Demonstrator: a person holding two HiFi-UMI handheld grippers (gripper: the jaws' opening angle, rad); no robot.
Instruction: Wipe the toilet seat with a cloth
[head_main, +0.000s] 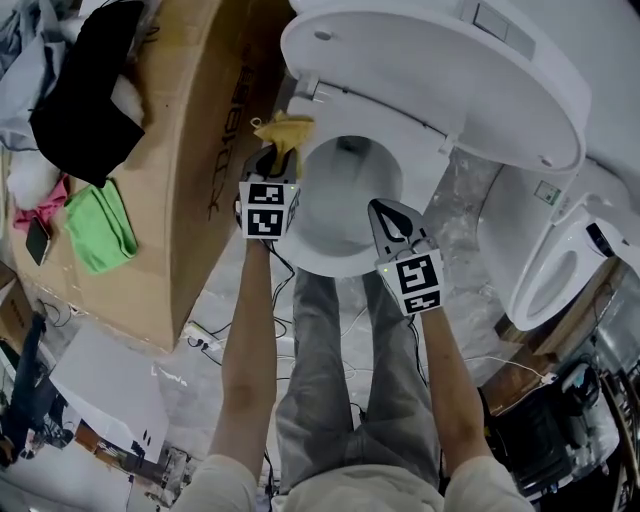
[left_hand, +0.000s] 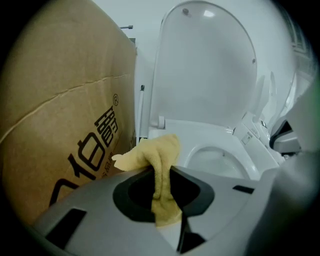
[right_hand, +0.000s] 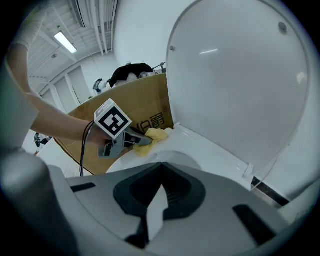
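A white toilet stands with its lid (head_main: 430, 70) raised and its seat (head_main: 415, 150) down around the bowl. My left gripper (head_main: 277, 157) is shut on a yellow cloth (head_main: 285, 128), which lies against the seat's rear left corner. From the left gripper view the cloth (left_hand: 162, 170) hangs pinched between the jaws, with the seat (left_hand: 210, 137) just beyond. My right gripper (head_main: 383, 208) hovers over the bowl's front right, shut and holding nothing. The right gripper view shows its own jaws (right_hand: 161, 165) closed, the left gripper (right_hand: 142, 141) and the cloth (right_hand: 152, 136) on the seat (right_hand: 200, 150).
A large cardboard box (head_main: 190, 150) stands close on the toilet's left, with a green cloth (head_main: 100, 225) and a black garment (head_main: 90, 90) on top. A second toilet (head_main: 560, 270) stands at the right. Cables and a power strip (head_main: 205, 345) lie on the floor by the person's legs.
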